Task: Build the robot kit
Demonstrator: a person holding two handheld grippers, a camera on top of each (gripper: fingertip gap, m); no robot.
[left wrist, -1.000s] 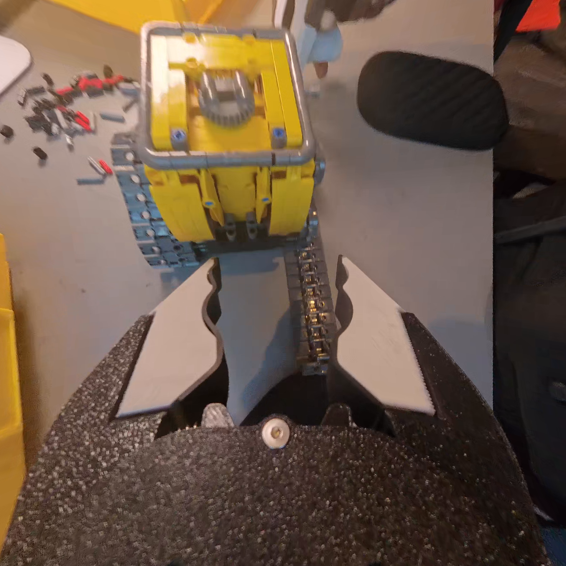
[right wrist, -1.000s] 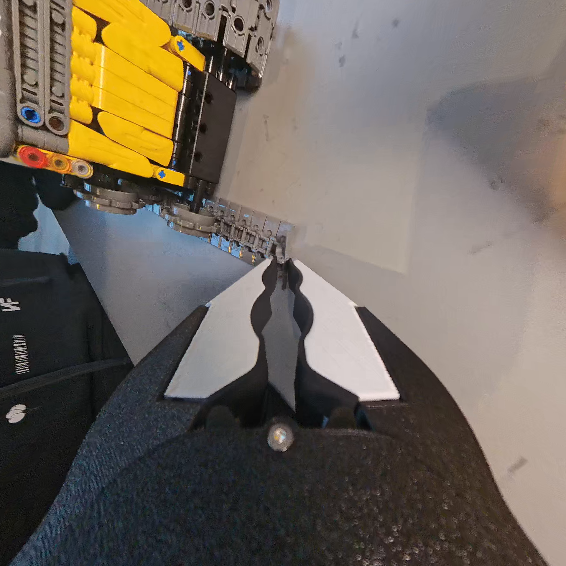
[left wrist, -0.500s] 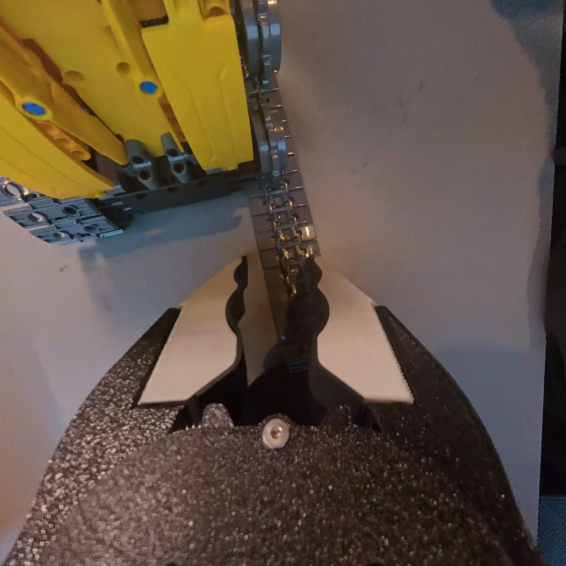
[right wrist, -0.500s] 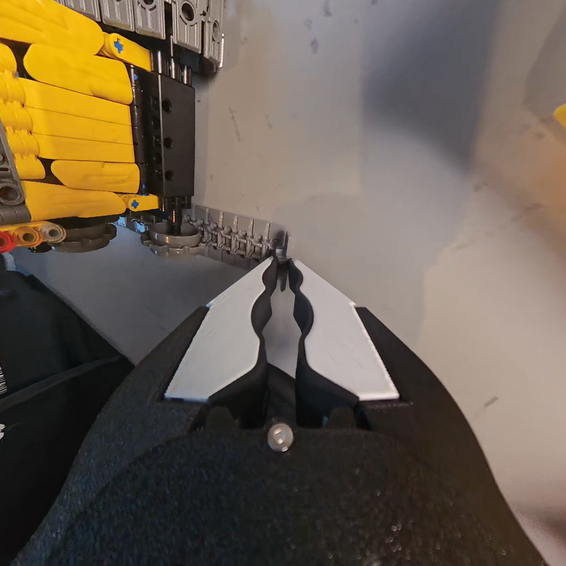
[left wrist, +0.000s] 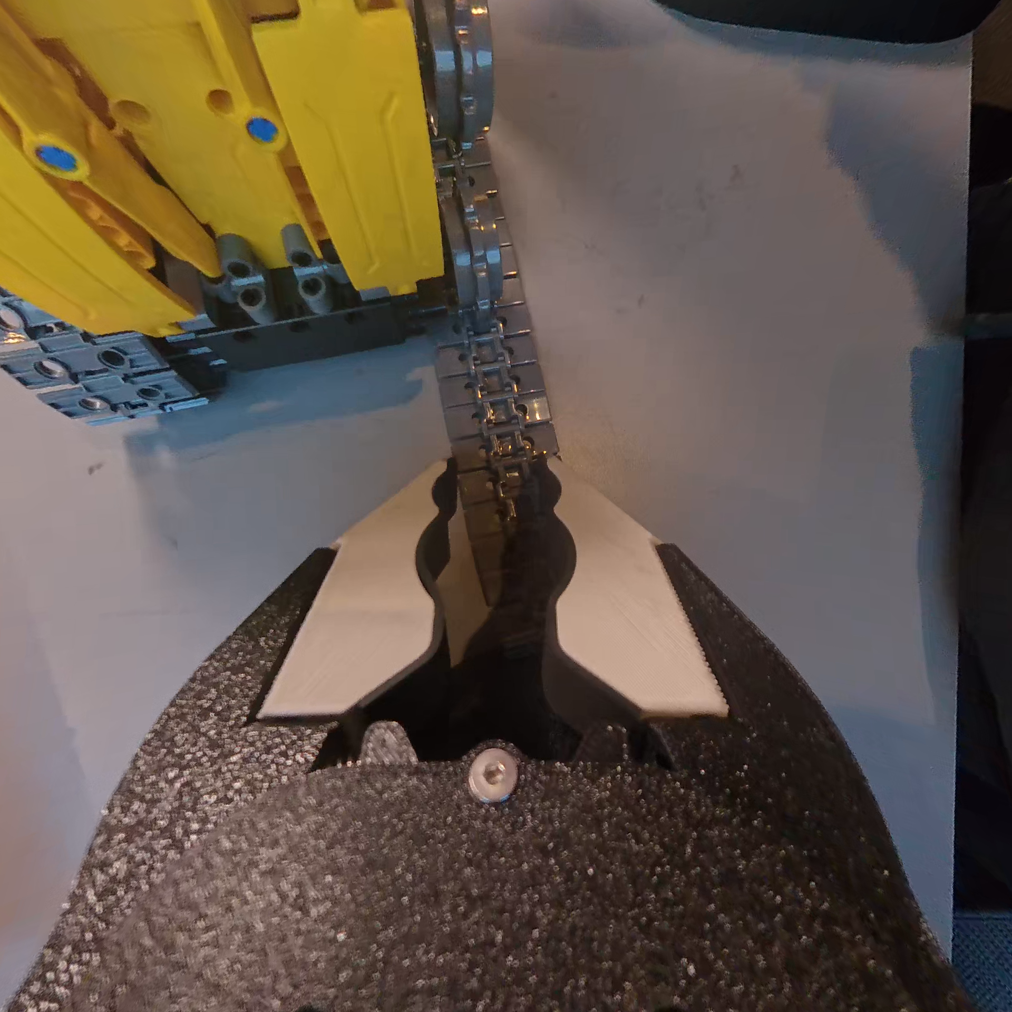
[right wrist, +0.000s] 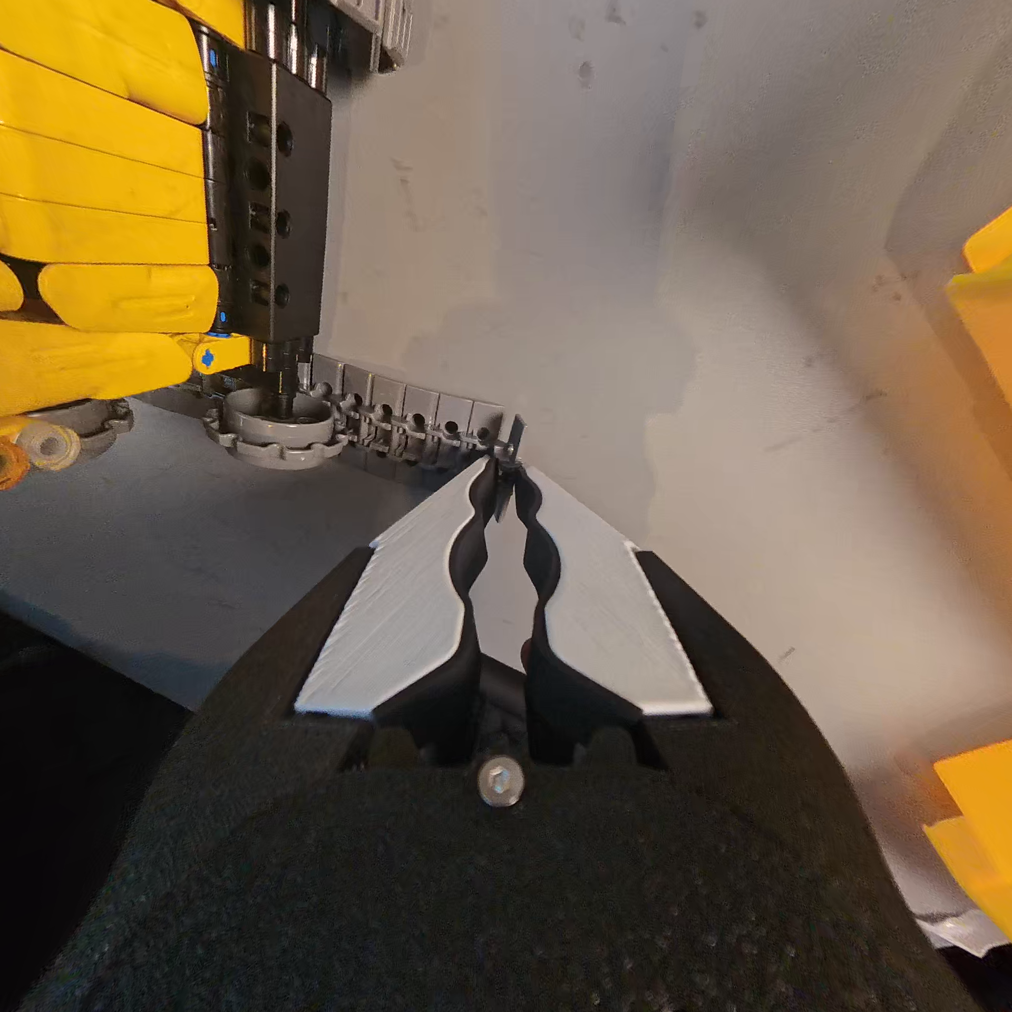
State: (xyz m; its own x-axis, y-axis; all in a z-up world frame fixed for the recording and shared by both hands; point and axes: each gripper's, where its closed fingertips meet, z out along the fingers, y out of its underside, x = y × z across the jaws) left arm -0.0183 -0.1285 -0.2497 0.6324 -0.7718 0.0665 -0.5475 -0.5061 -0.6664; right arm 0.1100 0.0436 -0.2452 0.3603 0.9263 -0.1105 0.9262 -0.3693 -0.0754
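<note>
L claw [left wrist: 501,476] closed round grey track strip [left wrist: 495,394] running ahead to yellow model [left wrist: 339,142]; R claw [right wrist: 506,465] pinches its end link. Risk: links could unclip if claws pull apart.

Dim indoor light, both views. Pale grey worktop [left wrist: 712,328] reads bluish in the left wrist view, warmer tan toward the right in the right wrist view [right wrist: 766,383]. Soft shadow pools under the yellow brick-built model [left wrist: 328,137]. Wide-angle bending at the edges. Yellow plastic bins [right wrist: 980,383] at the right margin blurred; near black housings grainy.
</note>
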